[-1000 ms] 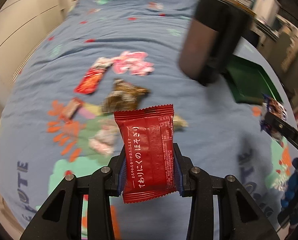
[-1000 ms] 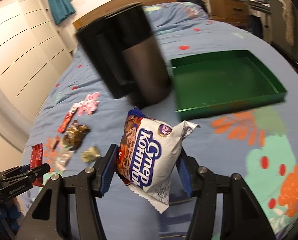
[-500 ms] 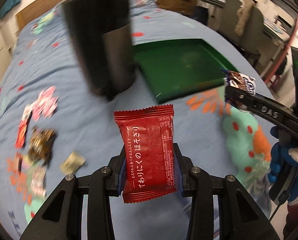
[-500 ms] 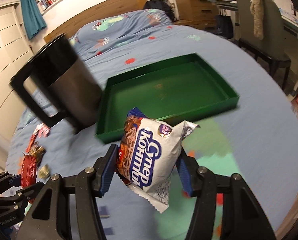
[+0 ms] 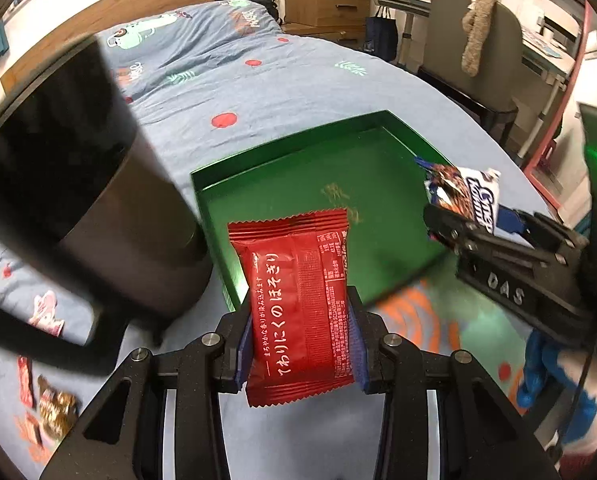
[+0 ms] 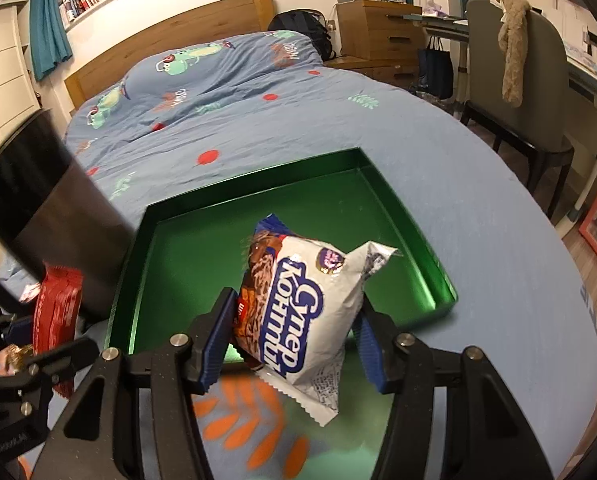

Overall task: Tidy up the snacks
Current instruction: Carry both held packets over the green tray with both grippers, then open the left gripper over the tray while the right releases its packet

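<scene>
My left gripper (image 5: pixel 300 344) is shut on a red snack packet (image 5: pixel 298 304) with white Japanese lettering, held upright over the near edge of the green tray (image 5: pixel 282 172). My right gripper (image 6: pixel 294 332) is shut on a white and blue snack bag (image 6: pixel 298 316), held just before the green tray (image 6: pixel 422 248), which lies empty on the blue bedspread. In the left wrist view the right gripper (image 5: pixel 464 224) with its white and blue bag (image 5: pixel 466 196) hangs at the tray's right side. The red packet (image 6: pixel 56 304) shows at the left of the right wrist view.
A tall black container (image 5: pixel 98 208) with a handle stands left of the tray. Several small snacks (image 5: pixel 50 404) lie on the bedspread at the far left. A chair (image 6: pixel 518 92), a desk and a wooden dresser (image 6: pixel 382 28) stand beyond the bed's right side.
Both grippers have swung right, away from the loose snacks, toward the green tray, each still gripping its packet. The tray now lies straight ahead in both views; the black container has shifted to the left.
</scene>
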The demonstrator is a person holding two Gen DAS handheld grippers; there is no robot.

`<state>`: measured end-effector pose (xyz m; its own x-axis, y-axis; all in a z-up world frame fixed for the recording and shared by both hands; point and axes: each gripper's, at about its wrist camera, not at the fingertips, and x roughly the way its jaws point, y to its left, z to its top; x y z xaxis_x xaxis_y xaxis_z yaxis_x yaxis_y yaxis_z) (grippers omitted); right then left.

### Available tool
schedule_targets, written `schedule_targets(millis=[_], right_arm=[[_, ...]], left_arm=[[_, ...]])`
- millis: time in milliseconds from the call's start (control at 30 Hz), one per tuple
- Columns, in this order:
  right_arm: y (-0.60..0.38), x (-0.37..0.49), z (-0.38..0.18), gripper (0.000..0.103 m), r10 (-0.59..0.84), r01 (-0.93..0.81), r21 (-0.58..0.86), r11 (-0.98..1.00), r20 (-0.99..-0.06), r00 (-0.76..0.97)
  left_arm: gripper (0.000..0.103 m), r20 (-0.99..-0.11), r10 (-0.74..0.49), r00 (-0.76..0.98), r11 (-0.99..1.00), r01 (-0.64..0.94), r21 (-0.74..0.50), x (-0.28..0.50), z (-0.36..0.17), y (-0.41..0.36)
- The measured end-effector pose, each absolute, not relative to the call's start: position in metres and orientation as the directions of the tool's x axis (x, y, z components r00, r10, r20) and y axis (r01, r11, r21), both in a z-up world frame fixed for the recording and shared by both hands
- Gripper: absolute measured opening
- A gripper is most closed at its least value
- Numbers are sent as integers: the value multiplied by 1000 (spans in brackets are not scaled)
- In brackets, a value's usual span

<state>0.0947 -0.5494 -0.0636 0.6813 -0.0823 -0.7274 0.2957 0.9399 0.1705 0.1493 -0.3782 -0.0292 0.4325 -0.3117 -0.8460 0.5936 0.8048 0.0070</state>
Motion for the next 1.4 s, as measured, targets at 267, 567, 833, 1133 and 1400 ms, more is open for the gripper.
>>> schedule_targets(millis=[267, 567, 833, 1133, 1400], right_arm=[[-566, 126, -85, 102, -111, 304, 125, 944, -750, 652], [-575, 140, -103, 102, -121, 307, 103, 946, -767, 630], [-572, 144, -113, 102, -114, 294, 95, 951, -777, 619], [-574, 145, -116, 103, -104, 284, 95, 954, -782, 615], [-574, 142, -118, 103, -112, 288, 85, 954, -789, 604]], left_arm=[[35, -872, -282, 401, 811, 584, 7, 184, -62, -404], [36, -905, -260, 338, 828, 561, -28, 198, -94, -413], [38, -916, -251, 312, 831, 554, -39, 201, -107, -415], [42, -912, -251, 325, 815, 579, -19, 195, -110, -421], [64, -908, -259, 330, 810, 586, -18, 193, -115, -425]])
